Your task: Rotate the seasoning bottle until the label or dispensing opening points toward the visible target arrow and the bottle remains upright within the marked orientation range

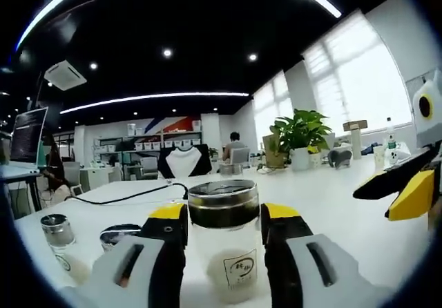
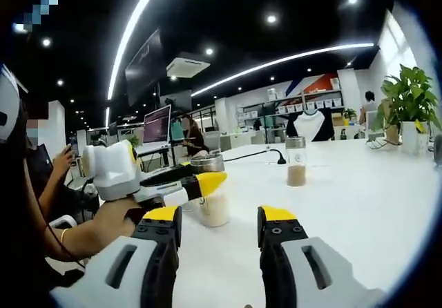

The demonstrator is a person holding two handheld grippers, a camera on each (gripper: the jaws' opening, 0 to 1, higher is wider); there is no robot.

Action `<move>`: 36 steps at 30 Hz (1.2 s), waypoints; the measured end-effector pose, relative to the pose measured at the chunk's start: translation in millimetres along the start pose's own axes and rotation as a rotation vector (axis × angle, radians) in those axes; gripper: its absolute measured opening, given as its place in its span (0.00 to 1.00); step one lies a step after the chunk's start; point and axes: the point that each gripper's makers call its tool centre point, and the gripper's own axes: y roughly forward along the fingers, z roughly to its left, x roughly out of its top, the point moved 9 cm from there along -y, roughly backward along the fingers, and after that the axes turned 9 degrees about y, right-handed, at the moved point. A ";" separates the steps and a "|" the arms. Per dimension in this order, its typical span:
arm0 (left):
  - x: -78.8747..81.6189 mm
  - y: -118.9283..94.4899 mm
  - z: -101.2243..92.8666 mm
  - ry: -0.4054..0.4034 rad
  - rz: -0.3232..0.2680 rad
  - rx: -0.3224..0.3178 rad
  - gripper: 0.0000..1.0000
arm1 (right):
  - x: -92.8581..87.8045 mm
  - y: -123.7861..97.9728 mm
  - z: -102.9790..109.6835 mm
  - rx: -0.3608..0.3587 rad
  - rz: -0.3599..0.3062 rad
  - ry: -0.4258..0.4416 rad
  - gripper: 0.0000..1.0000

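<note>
The left gripper (image 1: 224, 233) clasped a clear bottle (image 1: 224, 249), upright, silver-capped, pale-filled, label at 6 o'clock. The right gripper (image 2: 219, 226) gaped, jaws released.

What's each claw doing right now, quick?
Left claw: closed on the seasoning bottle, which stands upright on the white table.
Right claw: open, holding nothing.

You face an open office: a white table (image 1: 324, 197), a dark ceiling (image 1: 193, 25) with curved light strips (image 1: 159, 99), bright windows (image 1: 359, 80), shelving (image 1: 148, 146) along the far wall, and a potted plant (image 1: 300, 132).
</note>
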 end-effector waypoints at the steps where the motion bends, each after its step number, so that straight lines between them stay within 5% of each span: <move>1: 1.5 -1.3 1.2 0.003 -0.005 0.006 0.45 | 0.6 -0.5 -0.9 -0.003 -0.002 -0.001 0.43; 14: 6.2 -7.5 5.7 -0.011 0.011 -0.018 0.48 | 10.2 -8.7 -11.8 -0.036 -0.037 -0.007 0.43; 23: 4.3 -8.8 -0.7 0.053 0.033 -0.035 0.43 | 12.2 -10.7 -13.7 -0.042 -0.050 0.001 0.43; 26: 3.8 -10.8 -1.7 0.096 0.046 -0.014 0.39 | 11.6 -11.6 -13.6 -0.042 -0.047 0.001 0.43; 36: 3.2 -12.5 -5.2 0.059 0.046 0.028 0.38 | 9.6 -17.7 -15.9 -0.061 -0.047 0.016 0.43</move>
